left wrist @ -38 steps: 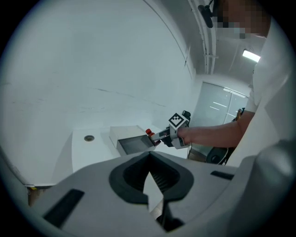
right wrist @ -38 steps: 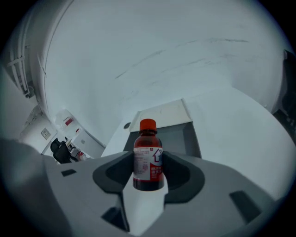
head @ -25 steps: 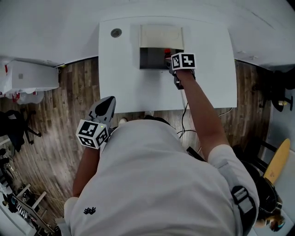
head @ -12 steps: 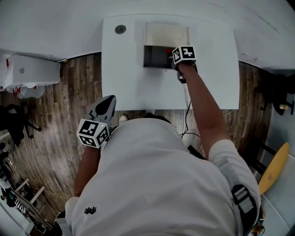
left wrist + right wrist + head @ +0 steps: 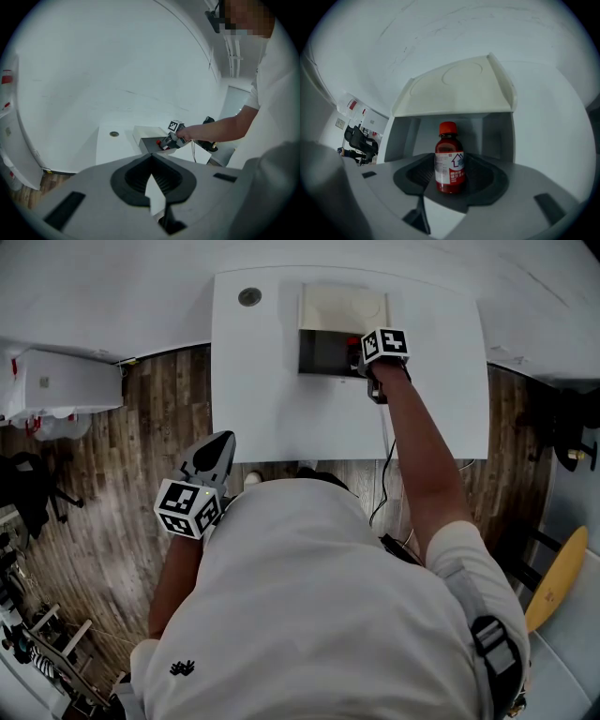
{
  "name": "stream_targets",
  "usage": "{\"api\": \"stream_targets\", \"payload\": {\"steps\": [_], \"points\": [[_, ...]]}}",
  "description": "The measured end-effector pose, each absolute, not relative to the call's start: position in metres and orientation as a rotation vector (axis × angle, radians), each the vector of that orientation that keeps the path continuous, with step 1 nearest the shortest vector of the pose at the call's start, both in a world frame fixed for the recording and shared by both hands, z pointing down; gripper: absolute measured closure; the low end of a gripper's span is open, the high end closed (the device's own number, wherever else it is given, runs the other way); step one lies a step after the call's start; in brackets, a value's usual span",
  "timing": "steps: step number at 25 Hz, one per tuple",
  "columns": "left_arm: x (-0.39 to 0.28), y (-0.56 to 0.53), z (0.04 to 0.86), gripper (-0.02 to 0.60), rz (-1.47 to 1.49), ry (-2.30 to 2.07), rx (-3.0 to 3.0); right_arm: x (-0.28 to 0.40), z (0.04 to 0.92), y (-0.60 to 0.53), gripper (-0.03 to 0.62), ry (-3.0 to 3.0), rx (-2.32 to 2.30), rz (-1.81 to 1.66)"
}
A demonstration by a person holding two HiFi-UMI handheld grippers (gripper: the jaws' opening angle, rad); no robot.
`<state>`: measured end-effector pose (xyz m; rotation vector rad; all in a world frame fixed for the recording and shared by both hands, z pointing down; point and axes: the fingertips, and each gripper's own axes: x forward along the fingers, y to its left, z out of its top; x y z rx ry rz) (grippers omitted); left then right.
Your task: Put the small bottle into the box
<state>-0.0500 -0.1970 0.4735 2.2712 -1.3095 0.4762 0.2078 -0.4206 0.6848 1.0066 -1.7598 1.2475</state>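
A small red-capped bottle (image 5: pixel 450 164) with dark red contents stands upright between my right gripper's (image 5: pixel 451 188) jaws, which are opening; a gap shows on each side of it. Right behind it is the open grey box (image 5: pixel 497 136) with its cream lid (image 5: pixel 459 89) tipped back. In the head view the right gripper (image 5: pixel 360 356) reaches into the box (image 5: pixel 323 354) at the far side of the white table (image 5: pixel 272 390), the bottle's cap (image 5: pixel 353 340) just showing. My left gripper (image 5: pixel 217 450) hangs shut and empty off the table's near left edge.
A round grommet (image 5: pixel 249 297) sits in the table's far left corner. A cable (image 5: pixel 384 460) runs off the near edge. A white cabinet (image 5: pixel 61 390) and an office chair (image 5: pixel 33 493) stand on the wood floor to the left.
The right gripper has edged a little farther into the box with the bottle between its jaws. The left gripper has stayed in place.
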Motion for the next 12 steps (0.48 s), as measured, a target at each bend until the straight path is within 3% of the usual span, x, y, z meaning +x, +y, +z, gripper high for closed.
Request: {"api": "stream_targets", "payload": {"steps": [12], "points": [[-0.069,-0.194,0.468,0.575,0.477,-1.212,2.354,0.226,0.652,-0.41,0.379,-1.822,1.211,1.239]]}}
